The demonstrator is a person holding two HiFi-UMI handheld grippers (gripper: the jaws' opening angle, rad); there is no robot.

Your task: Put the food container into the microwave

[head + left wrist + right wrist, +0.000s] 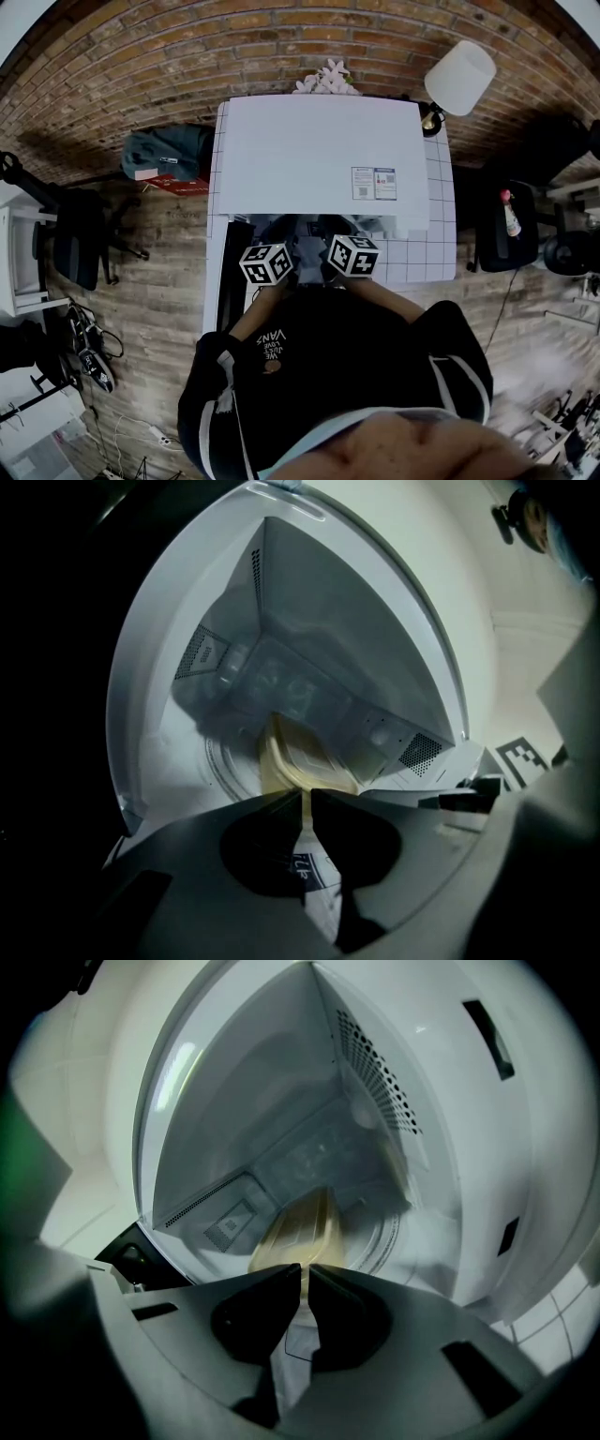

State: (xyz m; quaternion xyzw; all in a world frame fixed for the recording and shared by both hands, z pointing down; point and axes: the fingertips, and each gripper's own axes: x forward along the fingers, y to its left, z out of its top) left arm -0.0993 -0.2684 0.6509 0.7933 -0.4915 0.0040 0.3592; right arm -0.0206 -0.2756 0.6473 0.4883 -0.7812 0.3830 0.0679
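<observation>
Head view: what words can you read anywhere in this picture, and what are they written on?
"VANS", upside down, on the person's black shirt; the small print beside it is too small to read.
The sticker on top of the microwave: too small to read.
The bottle at the right: label too small to read.

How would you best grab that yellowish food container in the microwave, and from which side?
Grip the food container by its thin rim, through the open front of the microwave: its walls block other sides, and the flat lip suits narrow jaws. The left gripper and right gripper pinch it, one each side.
</observation>
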